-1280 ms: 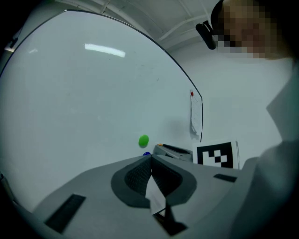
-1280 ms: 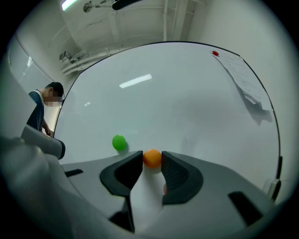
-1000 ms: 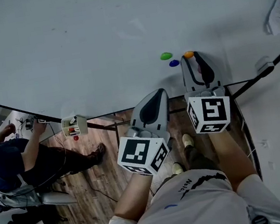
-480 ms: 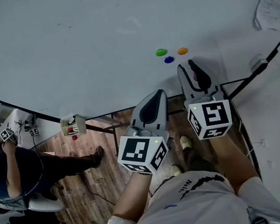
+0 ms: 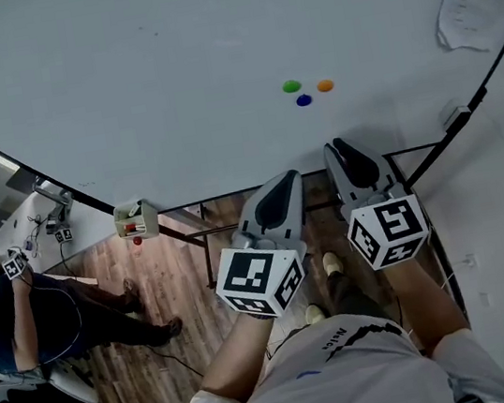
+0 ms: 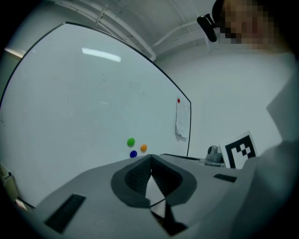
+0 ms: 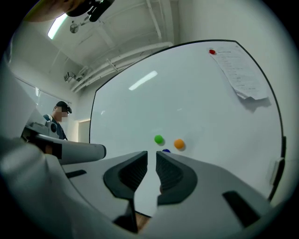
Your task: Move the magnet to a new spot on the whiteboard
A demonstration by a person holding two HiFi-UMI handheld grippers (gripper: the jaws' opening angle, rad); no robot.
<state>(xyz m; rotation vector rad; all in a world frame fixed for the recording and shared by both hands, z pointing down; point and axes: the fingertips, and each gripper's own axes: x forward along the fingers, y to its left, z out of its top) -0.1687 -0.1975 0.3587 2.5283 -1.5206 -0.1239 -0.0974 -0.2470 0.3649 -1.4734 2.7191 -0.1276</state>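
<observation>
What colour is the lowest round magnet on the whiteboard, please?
That round magnet is blue; best in head view.

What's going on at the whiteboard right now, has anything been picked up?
A person stands at the whiteboard with a gripper in each hand. The green magnet, blue magnet and orange magnet sit clustered on the board, none held. The right gripper is short of them; its jaws have just been closing, with a narrow gap and nothing between. The left gripper has its jaws together, empty.
</observation>
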